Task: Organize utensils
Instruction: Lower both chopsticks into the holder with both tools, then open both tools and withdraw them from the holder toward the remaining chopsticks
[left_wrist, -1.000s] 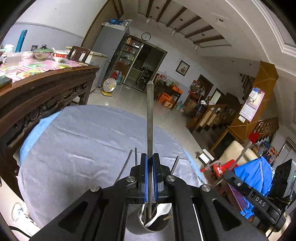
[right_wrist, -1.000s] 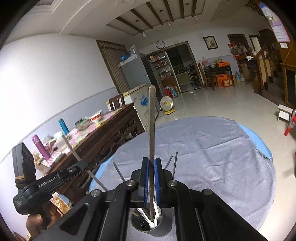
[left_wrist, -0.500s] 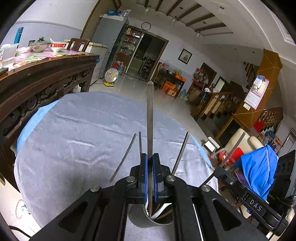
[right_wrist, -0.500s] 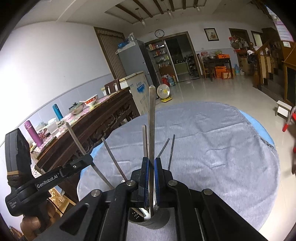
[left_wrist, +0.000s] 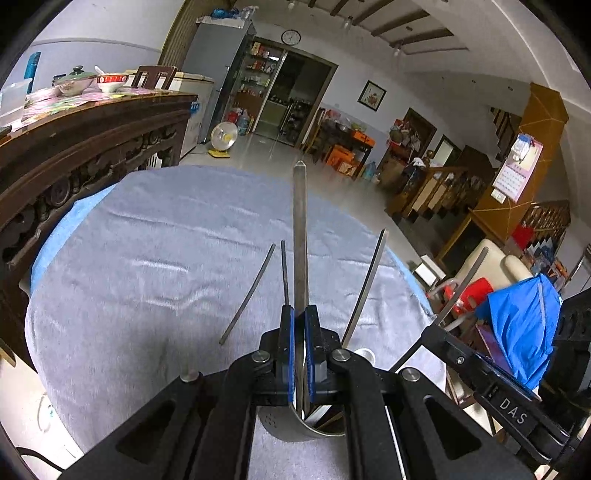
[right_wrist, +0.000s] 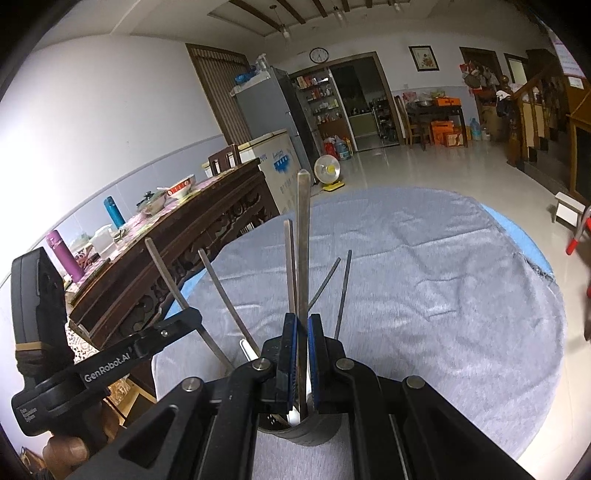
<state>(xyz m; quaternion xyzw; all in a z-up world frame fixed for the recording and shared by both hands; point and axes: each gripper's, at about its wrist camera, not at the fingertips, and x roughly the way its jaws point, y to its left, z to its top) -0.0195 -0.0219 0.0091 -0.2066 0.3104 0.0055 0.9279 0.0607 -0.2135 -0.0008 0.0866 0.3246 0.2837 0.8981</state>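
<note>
Nearest the lens in the left wrist view, the left gripper is pinching a flat steel utensil handle between its blue pads, jaws almost fully closed on it, and the handle's lower end is dipping inside the metal utensil holder directly beneath. The right gripper is doing the same in its own view: its jaws are closing tightly on another flat steel handle whose lower end is reaching down into the holder, where something white, perhaps a spoon, is showing beside it. Both pieces are judged to be in the final stage of placement, already lowered into the cup but not yet let go, so releasing them is what is left for this pair. Around the held handles, several thin metal rods, probably chopsticks, are already leaning out of the holder, which suggests that much of the sorting is done. Further out, the grey cloth covering the round table is lying bare, with no loose utensil showing on the part in view, so little seems to remain; the near edge of the table is hidden by the grippers. Beyond that, a dark wooden sideboard is carrying bowls and bottles that look unrelated to the job.
</note>
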